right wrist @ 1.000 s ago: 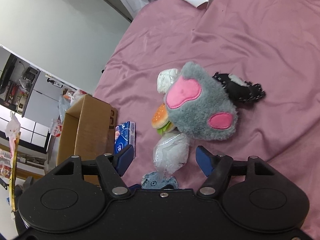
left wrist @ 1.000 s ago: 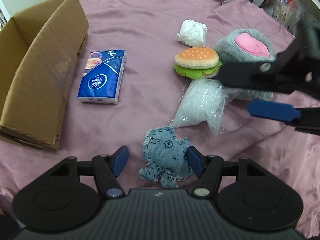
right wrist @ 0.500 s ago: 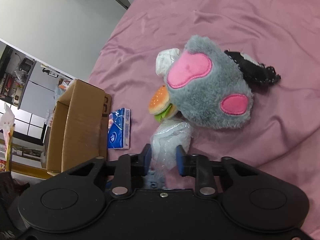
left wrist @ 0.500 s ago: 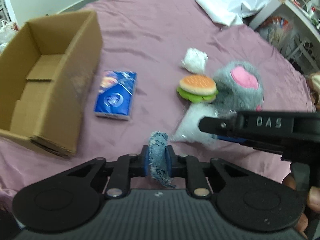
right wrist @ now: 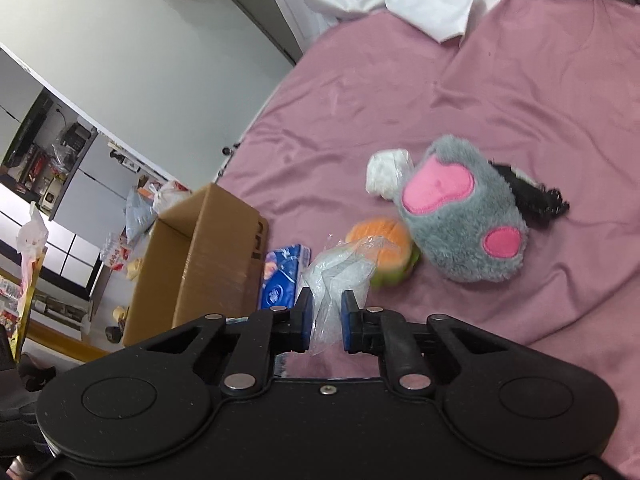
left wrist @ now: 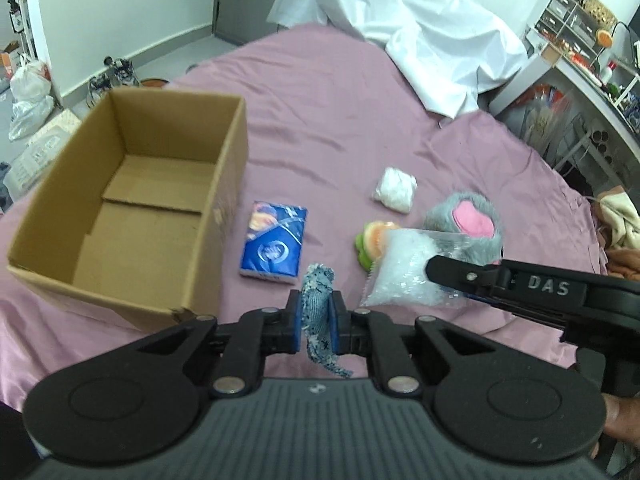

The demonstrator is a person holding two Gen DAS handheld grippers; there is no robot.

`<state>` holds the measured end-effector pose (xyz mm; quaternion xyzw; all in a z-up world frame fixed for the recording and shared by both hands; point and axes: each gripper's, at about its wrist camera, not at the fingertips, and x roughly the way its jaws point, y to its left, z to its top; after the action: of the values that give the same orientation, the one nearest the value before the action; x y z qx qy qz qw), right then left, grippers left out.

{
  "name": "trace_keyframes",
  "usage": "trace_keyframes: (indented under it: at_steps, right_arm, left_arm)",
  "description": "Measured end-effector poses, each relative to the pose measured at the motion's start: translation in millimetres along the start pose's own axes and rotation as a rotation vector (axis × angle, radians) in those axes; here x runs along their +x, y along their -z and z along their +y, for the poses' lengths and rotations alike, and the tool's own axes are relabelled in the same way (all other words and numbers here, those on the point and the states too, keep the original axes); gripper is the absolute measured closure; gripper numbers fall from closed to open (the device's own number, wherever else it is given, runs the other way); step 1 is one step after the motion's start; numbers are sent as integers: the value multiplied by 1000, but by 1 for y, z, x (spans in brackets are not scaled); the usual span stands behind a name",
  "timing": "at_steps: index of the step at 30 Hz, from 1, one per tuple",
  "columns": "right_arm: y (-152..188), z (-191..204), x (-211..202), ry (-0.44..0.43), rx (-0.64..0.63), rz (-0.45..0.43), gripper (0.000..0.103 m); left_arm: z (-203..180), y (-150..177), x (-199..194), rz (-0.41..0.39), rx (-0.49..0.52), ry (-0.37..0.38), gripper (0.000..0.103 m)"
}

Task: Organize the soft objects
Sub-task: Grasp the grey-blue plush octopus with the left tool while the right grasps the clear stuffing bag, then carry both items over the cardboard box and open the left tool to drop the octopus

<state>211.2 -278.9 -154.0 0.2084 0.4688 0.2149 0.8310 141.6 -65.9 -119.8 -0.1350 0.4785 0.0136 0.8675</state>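
My left gripper is shut on a small blue denim toy, lifted off the pink bedsheet. The right gripper has its jaws closing, their pads pressing the neck of a clear plastic bag of white filling; in the left wrist view the bag hangs from that gripper's black finger. An open cardboard box sits to the left with nothing in it. On the sheet lie a blue tissue pack, a burger plush, a grey and pink plush and a white wad.
A black frilly item lies behind the grey plush. A white sheet is heaped at the bed's far side. Shelves stand far right, and bags sit on the floor at left.
Both grippers went from open to shut, the left on the denim toy, the right on the plastic bag. The left rose with the toy, so the box's inside shows.
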Motion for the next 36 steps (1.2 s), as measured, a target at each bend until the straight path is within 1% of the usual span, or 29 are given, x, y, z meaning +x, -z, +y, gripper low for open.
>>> trace_keyframes:
  at_steps: [4,6,8,13,18,28,36]
  right_arm:
    - [-2,13,-12,-4,-25,-54,89]
    - [-3,21,-18,16,-57,-78,89]
    - [-4,28,-26,10,-82,-101,89]
    - [-8,40,-36,-10,-74,-156,89]
    - [-6,59,-31,3,-115,-167,89]
    - [-6,100,-22,-49,-159,-193,89]
    - [-18,124,-11,-85,-176,-192,89]
  left_arm:
    - [7,-8,-11,-23,-1,-5,91]
    - [10,-13,-18,-40,2,-9,91]
    - [13,-18,-25,-55,2,-11,91]
    - [20,-26,-40,-90,2,-15,91]
    - [31,-37,-54,-128,1,-24,91]
    - [59,-58,-69,-185,-13,-53,91]
    - [80,-76,-72,-216,-36,-67,91]
